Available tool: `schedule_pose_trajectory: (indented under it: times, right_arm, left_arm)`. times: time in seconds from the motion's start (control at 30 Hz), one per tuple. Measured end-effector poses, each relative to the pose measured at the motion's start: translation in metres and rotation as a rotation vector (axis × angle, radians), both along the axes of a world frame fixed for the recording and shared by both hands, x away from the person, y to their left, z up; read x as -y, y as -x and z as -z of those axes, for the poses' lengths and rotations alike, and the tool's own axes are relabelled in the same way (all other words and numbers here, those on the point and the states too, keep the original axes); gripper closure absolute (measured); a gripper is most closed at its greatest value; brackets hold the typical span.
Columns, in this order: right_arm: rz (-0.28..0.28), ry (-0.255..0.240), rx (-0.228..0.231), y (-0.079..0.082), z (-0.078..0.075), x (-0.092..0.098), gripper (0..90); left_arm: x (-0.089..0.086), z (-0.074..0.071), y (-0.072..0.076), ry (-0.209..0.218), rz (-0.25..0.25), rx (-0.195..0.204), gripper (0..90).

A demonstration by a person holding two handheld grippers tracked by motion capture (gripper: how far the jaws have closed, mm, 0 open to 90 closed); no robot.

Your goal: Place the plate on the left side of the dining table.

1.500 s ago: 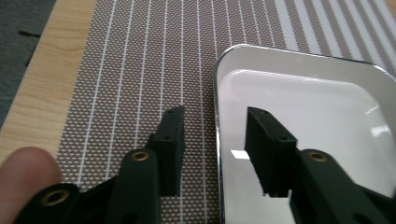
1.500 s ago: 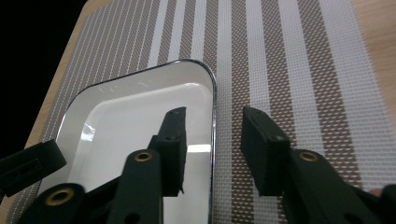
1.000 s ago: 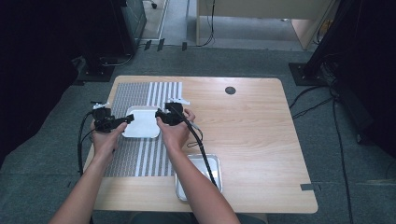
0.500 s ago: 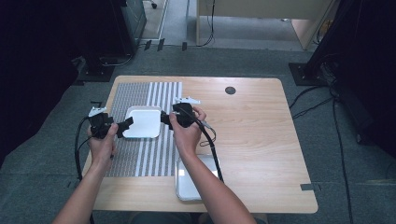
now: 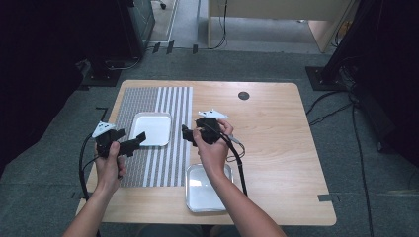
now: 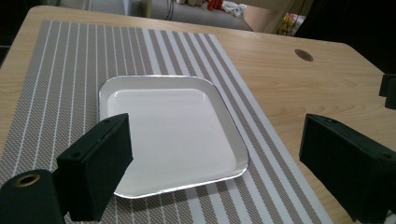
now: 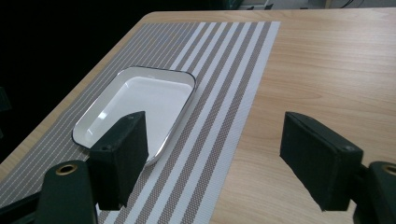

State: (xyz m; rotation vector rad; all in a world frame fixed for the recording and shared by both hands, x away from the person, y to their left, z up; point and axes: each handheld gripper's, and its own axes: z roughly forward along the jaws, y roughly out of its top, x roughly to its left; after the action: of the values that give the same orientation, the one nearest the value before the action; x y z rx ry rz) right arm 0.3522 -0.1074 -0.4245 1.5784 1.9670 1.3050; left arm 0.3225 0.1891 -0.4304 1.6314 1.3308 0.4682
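A white square tray (image 5: 150, 129) lies on the striped placemat (image 5: 170, 101) at the table's left. My left gripper (image 5: 140, 138) hovers off the tray's left front corner, jaws open and pointing at it. My right gripper (image 5: 185, 134) hangs to the right of the tray over the mat's edge; its jaws have just been opening and hold nothing. In the left gripper view the tray (image 6: 173, 130) lies beyond the wide-open left gripper (image 6: 217, 158). In the right gripper view the tray (image 7: 140, 100) sits past the left jaw of the open right gripper (image 7: 222, 149).
A second metal tray (image 5: 207, 190) sits at the table's front edge, partly under the right forearm. A round cable hole (image 5: 243, 95) is in the wood at the back. Bare wooden tabletop (image 5: 281, 143) stretches to the right. Cables trail from both grippers.
Both grippers have drawn away from the white tray's sides, the left one leftward and the right one rightward, and risen a little. The right jaws stand wider. The tray stays on the mat.
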Motion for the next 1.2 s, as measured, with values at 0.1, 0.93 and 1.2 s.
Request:
schedule_pose_trajectory:
  times: [0.1, 0.93, 1.2]
  right_arm:
    - [-0.004, 0.014, 0.020, 0.011, -0.002, 0.008, 23.8]
    - [0.033, 0.041, 0.079, 0.085, 0.006, 0.074, 23.7]
    - [0.076, 0.091, 0.106, 0.106, 0.019, 0.098, 23.8]
  left_arm:
    - [0.005, -0.002, 0.009, -0.016, 0.008, -0.002, 9.4]
    - [0.022, 0.017, 0.085, -0.030, 0.007, 0.060, 9.6]
    - [0.023, 0.032, 0.099, -0.053, 0.008, 0.064, 9.6]
